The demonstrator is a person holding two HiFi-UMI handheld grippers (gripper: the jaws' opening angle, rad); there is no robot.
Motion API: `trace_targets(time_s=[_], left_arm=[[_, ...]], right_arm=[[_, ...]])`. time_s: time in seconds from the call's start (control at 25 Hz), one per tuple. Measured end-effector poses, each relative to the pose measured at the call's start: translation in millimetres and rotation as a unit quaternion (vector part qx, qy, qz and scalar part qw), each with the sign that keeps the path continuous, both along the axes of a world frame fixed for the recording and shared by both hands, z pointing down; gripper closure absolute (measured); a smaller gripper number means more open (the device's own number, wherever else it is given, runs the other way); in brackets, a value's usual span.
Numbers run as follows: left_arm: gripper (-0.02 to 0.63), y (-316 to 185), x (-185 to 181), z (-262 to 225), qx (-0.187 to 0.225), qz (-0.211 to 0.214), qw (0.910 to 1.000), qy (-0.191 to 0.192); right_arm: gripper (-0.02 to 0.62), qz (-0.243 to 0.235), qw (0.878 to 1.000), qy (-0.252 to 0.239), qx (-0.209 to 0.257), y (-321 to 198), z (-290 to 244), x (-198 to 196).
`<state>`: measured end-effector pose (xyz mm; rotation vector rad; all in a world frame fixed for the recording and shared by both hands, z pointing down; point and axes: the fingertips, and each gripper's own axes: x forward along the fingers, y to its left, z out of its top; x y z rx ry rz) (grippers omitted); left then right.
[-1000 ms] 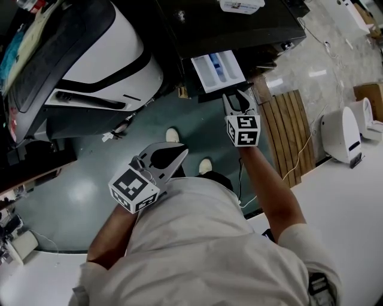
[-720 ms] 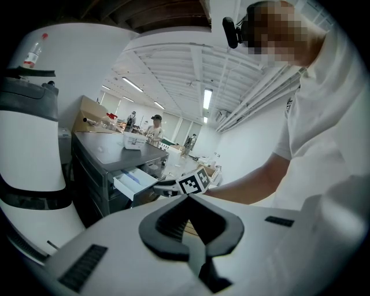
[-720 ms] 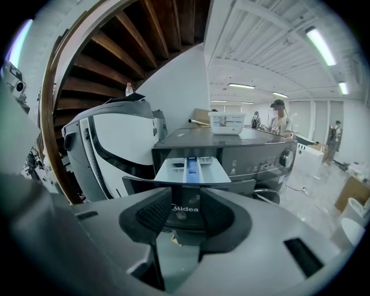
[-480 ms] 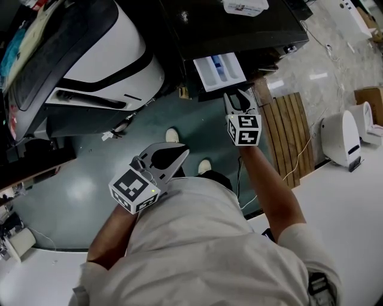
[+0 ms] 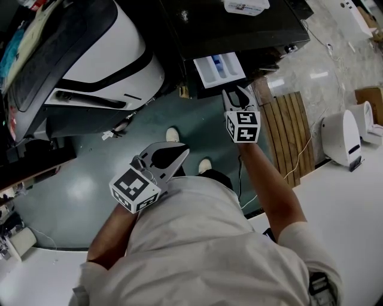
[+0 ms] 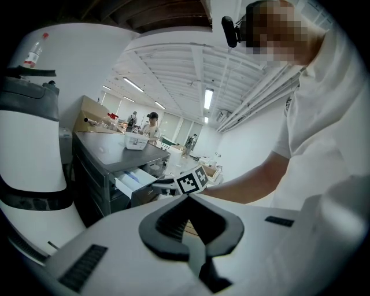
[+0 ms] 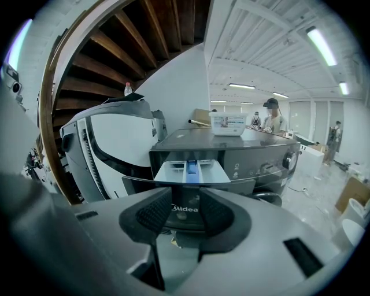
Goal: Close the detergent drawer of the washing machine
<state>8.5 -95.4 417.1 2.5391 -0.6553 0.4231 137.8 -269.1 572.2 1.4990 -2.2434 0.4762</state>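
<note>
Seemingly ready to push, the right gripper (image 5: 237,92), jaws parted and empty, faces the pulled-out detergent drawer (image 5: 219,69); the left gripper (image 5: 179,152), jaws together, idles.

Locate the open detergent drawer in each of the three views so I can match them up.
Head view: the detergent drawer is at top centre, sticking out of the dark washing machine.
Left gripper view: left of centre, above the jaws.
Right gripper view: near the centre, straight ahead above the jaws.
Shared landmark: the white container on the machine's top.
</note>
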Motion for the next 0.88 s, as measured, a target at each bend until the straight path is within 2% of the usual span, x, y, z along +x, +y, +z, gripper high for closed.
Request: trace_targets(time_s=[0.88], left_arm=[[0.611,-15.1,-15.9,4.5,-0.004,-0.018,0.9998,0.003]], right_arm=[[0.457,-0.006,1.0,0.002,0.002,-29.1,-0.2,-11.0]])
